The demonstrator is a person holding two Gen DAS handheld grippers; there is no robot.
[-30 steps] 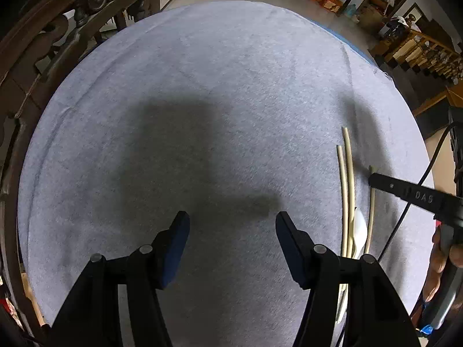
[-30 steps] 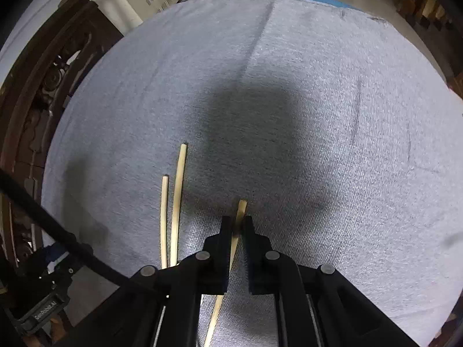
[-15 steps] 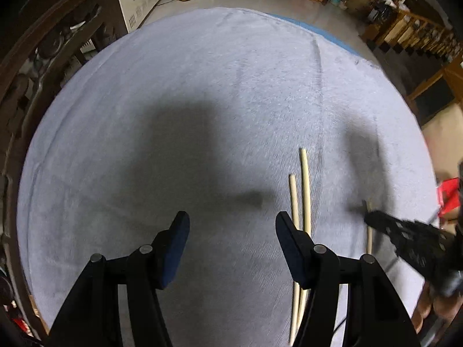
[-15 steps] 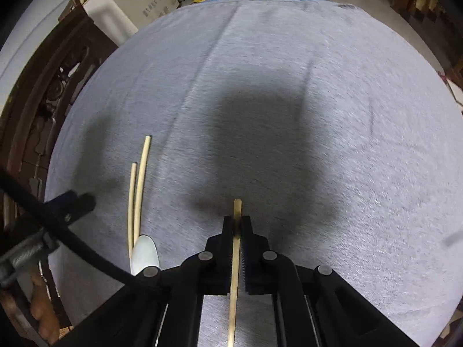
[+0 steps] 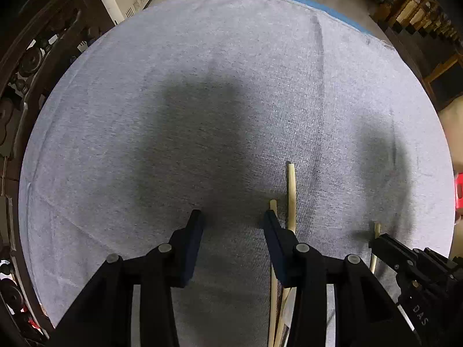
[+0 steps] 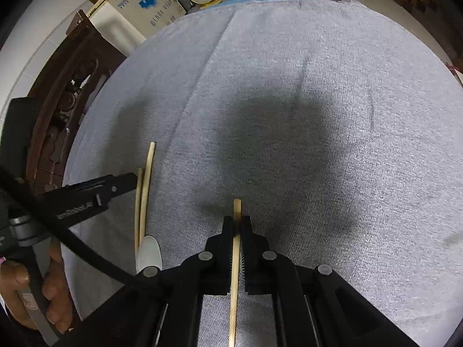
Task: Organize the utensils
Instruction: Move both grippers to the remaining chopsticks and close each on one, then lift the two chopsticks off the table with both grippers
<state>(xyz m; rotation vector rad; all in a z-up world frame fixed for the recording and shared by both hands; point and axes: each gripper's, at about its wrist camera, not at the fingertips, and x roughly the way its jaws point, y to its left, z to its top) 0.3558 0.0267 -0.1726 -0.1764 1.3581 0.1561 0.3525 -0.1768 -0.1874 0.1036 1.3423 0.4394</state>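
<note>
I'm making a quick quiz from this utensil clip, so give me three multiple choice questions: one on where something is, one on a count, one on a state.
1. Where do the two loose chopsticks lie, seen from the right wrist?
A. left of the right tool
B. right of it
C. off the cloth

2. How many chopsticks show in that view?
A. one
B. three
C. five

3. The right tool is:
A. wide open, empty
B. shut on a chopstick
C. shut on a spoon

Answers:
A, they lie beside the left tool.
B, two loose plus one held.
B, pads clamp the stick.

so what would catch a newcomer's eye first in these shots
The right gripper, low in its own view, is clamped on a single chopstick. To its left two more chopsticks lie side by side on the grey cloth, the left gripper hovering beside them, nothing between its jaws.
</note>
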